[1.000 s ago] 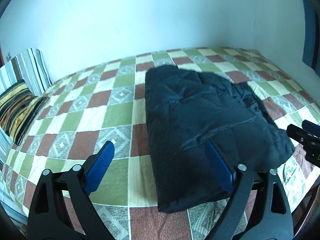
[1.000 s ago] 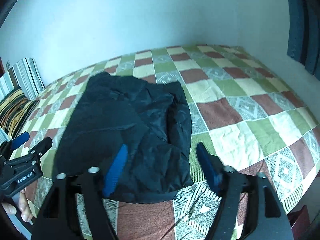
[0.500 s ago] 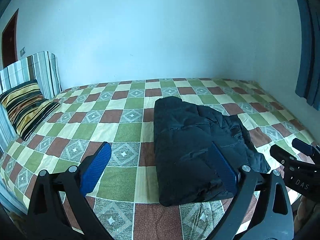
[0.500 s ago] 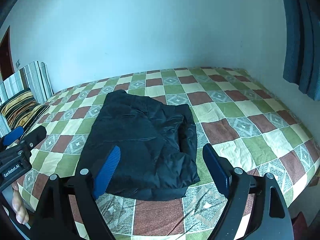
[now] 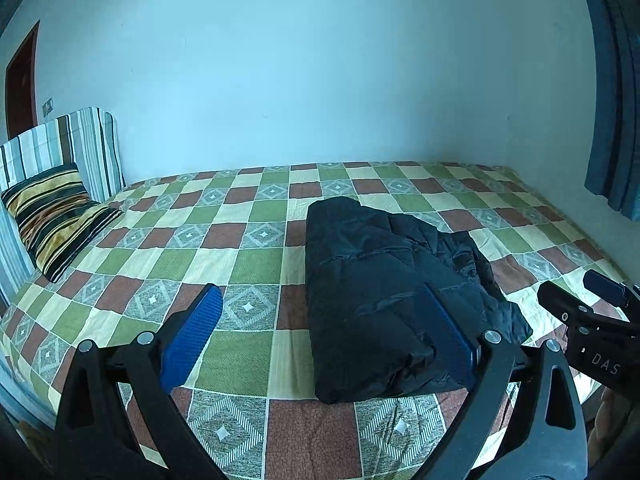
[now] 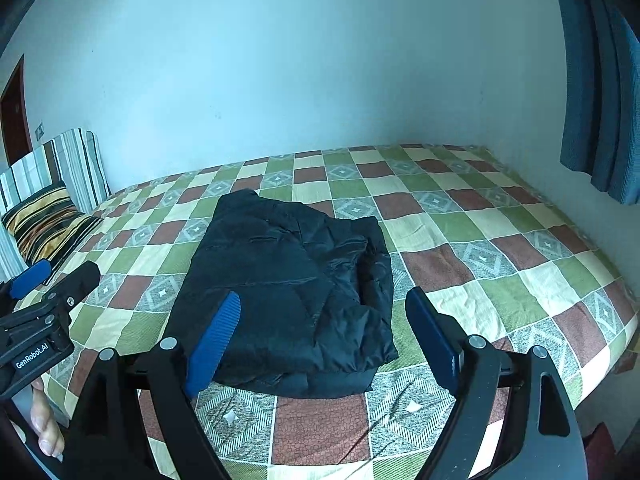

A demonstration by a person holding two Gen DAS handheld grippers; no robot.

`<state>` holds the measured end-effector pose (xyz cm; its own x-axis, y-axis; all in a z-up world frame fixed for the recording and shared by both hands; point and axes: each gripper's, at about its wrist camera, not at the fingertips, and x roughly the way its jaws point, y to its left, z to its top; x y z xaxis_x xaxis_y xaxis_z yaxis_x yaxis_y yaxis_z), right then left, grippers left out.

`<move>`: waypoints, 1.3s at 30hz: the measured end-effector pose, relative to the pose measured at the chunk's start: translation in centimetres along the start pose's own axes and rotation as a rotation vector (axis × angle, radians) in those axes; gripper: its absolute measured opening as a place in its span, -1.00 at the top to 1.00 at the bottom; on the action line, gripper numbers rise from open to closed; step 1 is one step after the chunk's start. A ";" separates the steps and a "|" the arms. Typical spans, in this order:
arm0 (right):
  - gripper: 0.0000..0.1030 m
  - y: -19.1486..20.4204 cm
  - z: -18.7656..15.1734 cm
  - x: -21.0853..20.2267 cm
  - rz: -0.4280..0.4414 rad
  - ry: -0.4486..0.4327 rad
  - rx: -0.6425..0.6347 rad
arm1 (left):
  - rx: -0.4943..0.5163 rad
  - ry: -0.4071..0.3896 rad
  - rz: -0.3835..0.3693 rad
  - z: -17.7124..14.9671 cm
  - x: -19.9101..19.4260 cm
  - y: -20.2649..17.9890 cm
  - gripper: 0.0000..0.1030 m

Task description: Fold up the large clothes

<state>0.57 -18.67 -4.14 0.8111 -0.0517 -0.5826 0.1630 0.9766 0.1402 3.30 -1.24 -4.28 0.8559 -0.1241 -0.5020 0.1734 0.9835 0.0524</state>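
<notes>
A black puffy jacket (image 5: 384, 292) lies folded into a thick rectangle on the checked bedspread (image 5: 248, 264), near the bed's front edge. In the right wrist view the jacket (image 6: 288, 292) has a loose, rumpled fold along its right side. My left gripper (image 5: 320, 294) hovers in front of the jacket's left part, open, with nothing between its blue pads. My right gripper (image 6: 324, 298) hangs before the jacket's right front corner, also open and apart from the cloth. Each gripper shows at the edge of the other's view: the right gripper (image 5: 580, 296) and the left gripper (image 6: 48, 280).
A striped pillow (image 5: 56, 216) leans on a striped cushion (image 5: 80, 140) at the bed's left end. A pale wall runs behind the bed and a blue curtain (image 6: 600, 80) hangs at the right. A person's fingers (image 6: 44, 428) show at the lower left.
Both grippers have drawn back and up from the jacket, so it looks smaller and more wall shows. The right jaws stand slightly wider. The jacket has not moved.
</notes>
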 end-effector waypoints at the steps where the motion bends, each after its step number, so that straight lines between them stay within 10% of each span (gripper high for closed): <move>1: -0.62 0.0 0.0 0.0 -0.001 0.001 0.000 | -0.001 0.000 -0.001 0.0 0.0 0.0 -0.89; 39: -0.62 0.3 -0.4 0.4 -0.008 0.013 0.006 | -0.020 0.015 0.003 -0.7 0.6 -0.1 -0.89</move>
<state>0.75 -18.30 -4.63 0.8026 -0.0565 -0.5939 0.1728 0.9749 0.1407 3.45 -1.30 -5.20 0.8490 -0.1190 -0.5148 0.1604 0.9864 0.0365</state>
